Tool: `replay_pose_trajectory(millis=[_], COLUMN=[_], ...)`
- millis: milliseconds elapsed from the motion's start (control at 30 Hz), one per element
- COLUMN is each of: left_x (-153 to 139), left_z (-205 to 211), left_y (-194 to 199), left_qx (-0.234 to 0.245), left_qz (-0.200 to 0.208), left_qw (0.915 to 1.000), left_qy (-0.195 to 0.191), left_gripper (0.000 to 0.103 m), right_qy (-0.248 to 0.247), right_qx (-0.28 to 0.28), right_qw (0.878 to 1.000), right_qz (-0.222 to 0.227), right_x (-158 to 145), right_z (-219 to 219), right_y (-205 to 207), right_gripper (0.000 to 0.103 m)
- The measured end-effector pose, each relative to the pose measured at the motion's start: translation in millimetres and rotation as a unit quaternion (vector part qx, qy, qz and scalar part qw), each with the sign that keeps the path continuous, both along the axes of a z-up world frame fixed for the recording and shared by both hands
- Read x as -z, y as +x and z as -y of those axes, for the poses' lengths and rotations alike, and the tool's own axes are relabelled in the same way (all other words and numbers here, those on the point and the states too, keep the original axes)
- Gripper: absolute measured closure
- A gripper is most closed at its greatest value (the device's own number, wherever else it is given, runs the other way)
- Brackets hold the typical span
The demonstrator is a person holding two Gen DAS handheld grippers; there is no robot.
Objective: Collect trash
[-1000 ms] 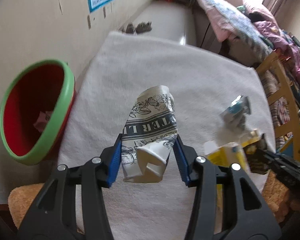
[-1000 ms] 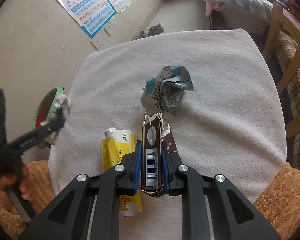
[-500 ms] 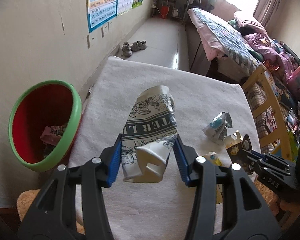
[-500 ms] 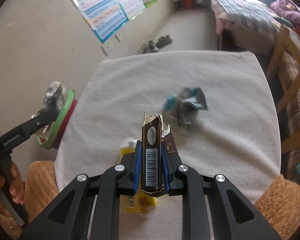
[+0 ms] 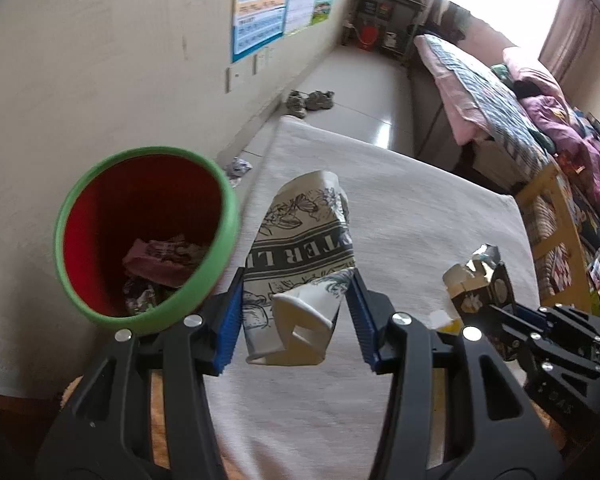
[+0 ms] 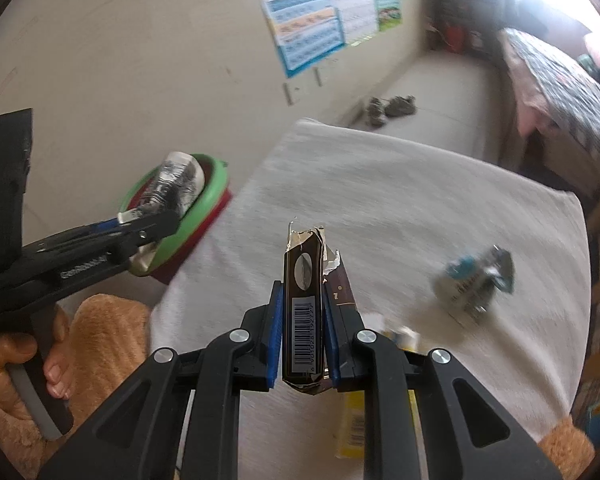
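Note:
My left gripper (image 5: 298,320) is shut on a crushed printed paper cup (image 5: 304,248), held in the air beside the rim of a red bin with a green rim (image 5: 220,264); in the right wrist view the same left gripper (image 6: 140,220) and cup (image 6: 176,186) hang at the bin (image 6: 212,196). My right gripper (image 6: 300,336) is shut on a torn dark brown carton (image 6: 304,300) with a barcode, above the white-clothed table (image 6: 400,208). A crumpled blue and silver wrapper (image 6: 476,280) lies on the cloth to the right. A yellow carton (image 6: 354,428) lies under my right gripper, mostly hidden.
The bin holds pink and crumpled wrappers (image 5: 160,260). A beige wall (image 5: 100,80) with posters runs along the left. A wooden frame (image 5: 556,216) and a bed (image 5: 480,88) stand to the right. A person's hand (image 6: 24,364) grips the left tool. Shoes (image 5: 310,101) lie on the floor.
Both grippers rose and swung left toward the bin with their loads. The bin now sits closer and larger beside the cup; the wrapper and yellow carton slid right and down in view.

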State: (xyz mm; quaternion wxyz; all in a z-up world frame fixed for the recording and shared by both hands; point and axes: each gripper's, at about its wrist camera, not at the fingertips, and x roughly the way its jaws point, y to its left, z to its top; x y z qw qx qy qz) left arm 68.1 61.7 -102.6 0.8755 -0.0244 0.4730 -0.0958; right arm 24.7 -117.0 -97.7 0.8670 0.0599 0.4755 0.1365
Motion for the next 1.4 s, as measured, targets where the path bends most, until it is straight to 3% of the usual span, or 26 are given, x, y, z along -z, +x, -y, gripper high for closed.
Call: replay_pose_trajectory(millis=[600, 1200, 1400], left_x=[8.3, 20.9, 26.6], left_z=[-62.1, -126.6, -150.0], left_y=[5.4, 19.0, 28.8], left_qx=[-0.073, -0.137, -0.158], left_qz=[-0.002, -0.012, -0.015], left_qw=[0.9973, 0.9905, 0.9874], left_qy=[0.003, 0.006, 0.004], left_gripper=[0.056, 0.056, 0.056], right_qy=[0.001, 0.010, 0.004], right_qx=[-0.084, -0.112, -0.127], right_qw=[0.996, 0.994, 0.992], right_qz=[0.038, -0.009, -0.004], right_x=[-27.7, 0.2, 1.9], right_z=[-84.1, -131.1, -151.3], right_y=[38.2, 78.6, 89.9], right_gripper=[0.085, 0.085, 0.084])
